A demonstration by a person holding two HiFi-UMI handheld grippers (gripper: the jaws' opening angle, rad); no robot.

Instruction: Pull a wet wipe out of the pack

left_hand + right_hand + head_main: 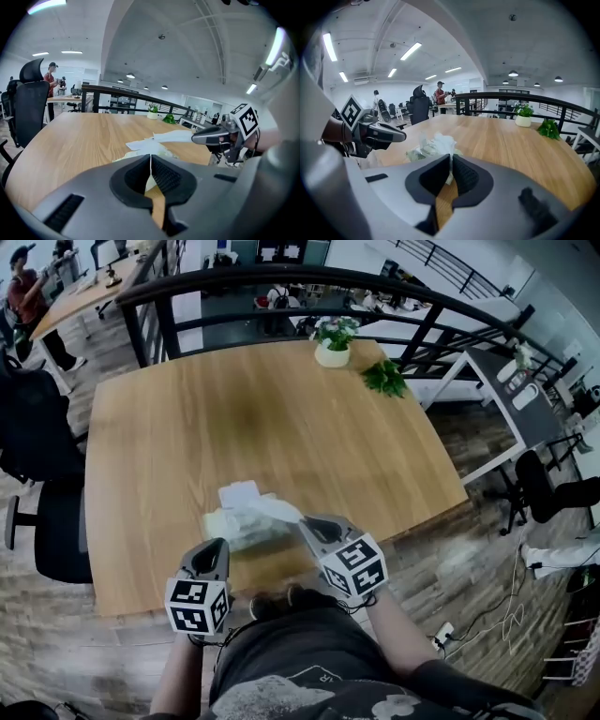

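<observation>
At the near edge of the surface (281,418): the pack (239,529) lies flat just in front of the person, between the two grippers, with a white flap (239,493) folded open on its far side.
Wet wipe (279,510): partly out. It runs as a stretched white band from the top of the pack towards the right and into the right gripper. Its other end looks to be inside the pack's opening.
Right gripper (307,524): jaws pinched together on the free end of the wet wipe, which bunches up just beyond the pads in the right gripper view. It is held a little above and to the right of the pack.
Left gripper (219,545): jaws closed tight at the pack's near left corner. A thin pale edge shows between the pads, which I take to be the pack's wrapper, so it seems to be holding the pack in place.
Done, by my reading: the pack is open, the wet wipe is gripped, and part of it is drawn out.
Left to do, by my reading: pull on up and away to the right until the wet wipe comes free of the opening while the pack stays down on the surface.
Risk: a second sheet could trail out behind the first, or the pack could lift with the pull.
Far side of the surface: a potted plant (333,341) and a green sprig (385,379), well apart from the work.
</observation>
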